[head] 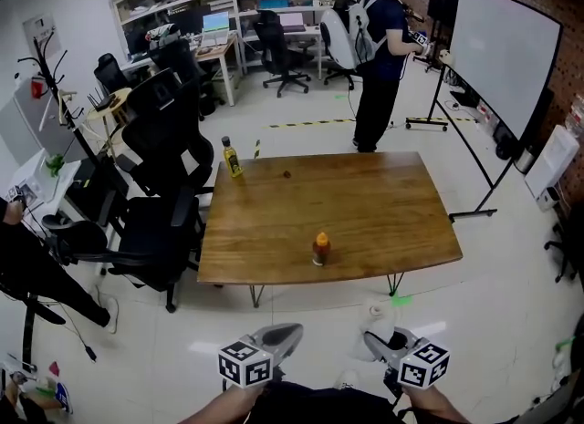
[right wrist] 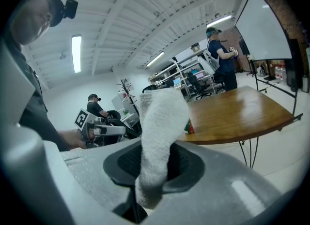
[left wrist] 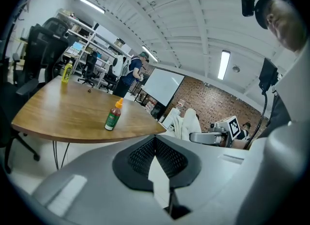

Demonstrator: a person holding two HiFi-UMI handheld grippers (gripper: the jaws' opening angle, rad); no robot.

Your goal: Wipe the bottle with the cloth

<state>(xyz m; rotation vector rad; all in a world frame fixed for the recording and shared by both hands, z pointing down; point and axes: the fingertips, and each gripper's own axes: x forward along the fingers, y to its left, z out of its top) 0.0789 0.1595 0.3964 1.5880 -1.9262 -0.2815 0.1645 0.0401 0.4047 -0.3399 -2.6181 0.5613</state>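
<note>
Clamping a white cloth point(right wrist: 162, 122), the right gripper point(head: 372, 340) is closed on it, and the cloth is seen standing up out of the jaws. The left gripper point(head: 292, 330) is fully closed, with nothing held. Both are held over the floor, short of the near edge of the wooden surface point(head: 383, 203). The orange-capped bottle point(head: 320, 249) is stood upright close to that near edge, about midway along, untouched. A yellow bottle point(head: 233, 158) is noted at the far left corner.
</note>
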